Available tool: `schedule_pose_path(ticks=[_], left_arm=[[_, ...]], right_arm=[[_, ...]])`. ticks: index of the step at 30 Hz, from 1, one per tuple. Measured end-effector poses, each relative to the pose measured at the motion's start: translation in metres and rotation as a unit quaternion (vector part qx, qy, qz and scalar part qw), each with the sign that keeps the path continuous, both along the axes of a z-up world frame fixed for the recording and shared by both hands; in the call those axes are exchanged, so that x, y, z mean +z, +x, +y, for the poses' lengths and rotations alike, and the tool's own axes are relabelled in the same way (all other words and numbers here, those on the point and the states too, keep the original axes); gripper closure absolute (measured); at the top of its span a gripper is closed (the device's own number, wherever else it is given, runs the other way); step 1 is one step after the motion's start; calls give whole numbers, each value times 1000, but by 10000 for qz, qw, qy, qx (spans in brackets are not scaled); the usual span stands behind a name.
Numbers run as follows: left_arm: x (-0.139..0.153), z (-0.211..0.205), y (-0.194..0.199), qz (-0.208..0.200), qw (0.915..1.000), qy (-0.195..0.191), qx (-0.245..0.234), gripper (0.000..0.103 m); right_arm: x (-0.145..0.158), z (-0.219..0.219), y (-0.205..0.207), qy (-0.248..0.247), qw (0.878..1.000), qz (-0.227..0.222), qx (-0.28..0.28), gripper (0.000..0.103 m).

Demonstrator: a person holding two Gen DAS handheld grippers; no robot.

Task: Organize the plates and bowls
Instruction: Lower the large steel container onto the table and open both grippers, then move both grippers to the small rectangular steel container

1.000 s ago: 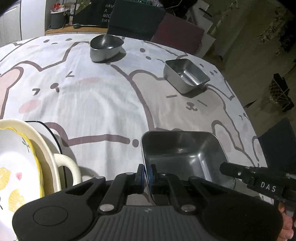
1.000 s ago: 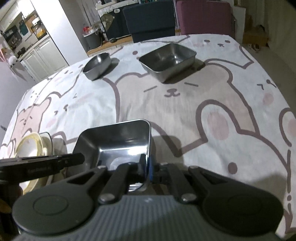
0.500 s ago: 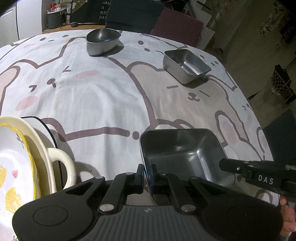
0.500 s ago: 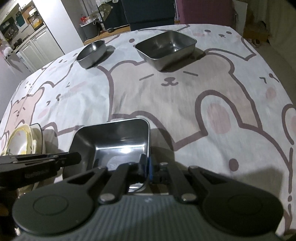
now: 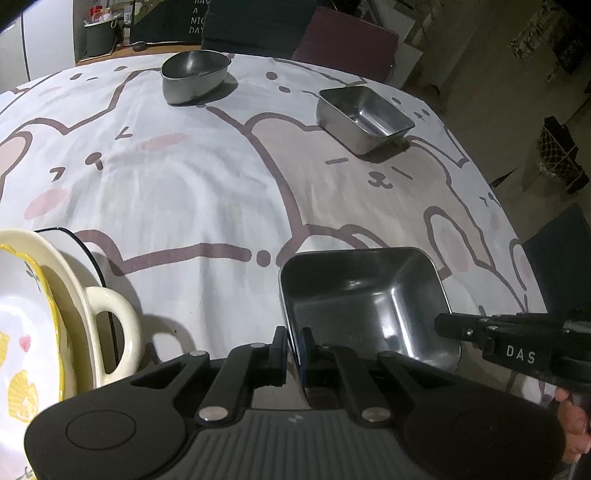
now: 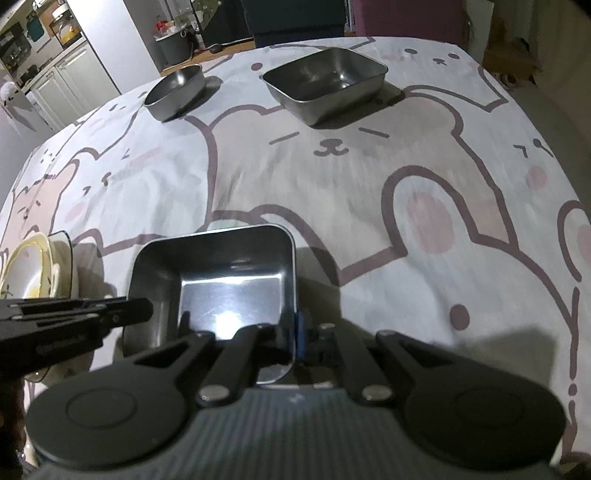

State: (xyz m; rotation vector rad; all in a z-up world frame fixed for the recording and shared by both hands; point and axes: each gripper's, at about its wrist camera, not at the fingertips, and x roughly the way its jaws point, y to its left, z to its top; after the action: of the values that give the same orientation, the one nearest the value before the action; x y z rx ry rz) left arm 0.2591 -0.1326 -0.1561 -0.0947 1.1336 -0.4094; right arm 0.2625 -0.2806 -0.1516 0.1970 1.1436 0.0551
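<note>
A large square steel tray is held between both grippers above the bear-print cloth. My left gripper is shut on its left wall. My right gripper is shut on its right wall. A smaller square steel tray sits far right. A round steel bowl sits at the far middle. A stack of cream and yellow-rimmed plates stands at the near left.
The table edge curves down the right side, with a dark chair beside it. Chairs stand behind the far edge. White kitchen cabinets are at the far left.
Both grippers have moved forward with the large tray, so the far tray and bowl look nearer. The grip on the tray has not changed.
</note>
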Motion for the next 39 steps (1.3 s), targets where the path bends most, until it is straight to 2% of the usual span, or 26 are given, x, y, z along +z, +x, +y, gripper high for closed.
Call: schedule_pose_path(ticks=[9, 12, 14, 15, 16, 17, 19, 20, 22, 24, 26, 27, 29, 32, 35, 39], left_arm=[[0, -1, 0, 53, 10000, -8, -40, 96], [2, -1, -2, 94, 9999, 4, -90, 94], [6, -1, -5, 76, 9998, 46, -152, 88], [10, -2, -7, 27, 9997, 85, -206, 80], [15, -2, -10, -46, 9996, 117, -269, 69], [20, -1, -13, -128, 9993, 131, -327, 63], [31, 0, -19, -272, 9988, 146, -393, 43], [37, 0, -22, -365, 9984, 155, -410, 37], [50, 0, -27, -638, 9969, 147, -445, 12], [62, -1, -32, -918, 9947, 183, -424, 3], [70, -3, -32, -1171, 9920, 260, -383, 0], [73, -4, -31, -1285, 9906, 304, -359, 0], [76, -7, -25, -1398, 9890, 382, -289, 0], [76, -10, -9, -1435, 9892, 294, -84, 0], [72, -14, 14, -1385, 9902, 118, 150, 0], [66, -20, 52, -1268, 9900, -314, 534, 0]], right_arm=[[-2, 0, 0, -15, 10000, 48, 21, 99], [0, -1, -1, 28, 10000, 41, 1, 96], [4, -2, -3, 20, 10000, 5, 10, 93], [6, -2, -4, 31, 10000, -5, 28, 89], [8, -3, -7, 48, 10000, -13, 52, 79], [10, -4, -9, 48, 10000, -33, 61, 65], [18, -4, -15, -67, 9998, -158, 95, 48], [23, -4, -18, -133, 9995, -251, 130, 40], [34, -7, -23, -207, 9986, -454, 150, 29], [45, -12, -26, -231, 9972, -693, 141, 17], [55, -18, -25, -214, 9954, -925, 86, 3], [59, -23, -23, -182, 9943, -1051, 32, 1], [64, -30, -17, -160, 9923, -1225, -71, 0], [68, -40, -3, -199, 9889, -1455, -227, 0], [68, -53, 17, -184, 9852, -1644, -442, 0], [62, -68, 48, -176, 9802, -1843, -708, 0]])
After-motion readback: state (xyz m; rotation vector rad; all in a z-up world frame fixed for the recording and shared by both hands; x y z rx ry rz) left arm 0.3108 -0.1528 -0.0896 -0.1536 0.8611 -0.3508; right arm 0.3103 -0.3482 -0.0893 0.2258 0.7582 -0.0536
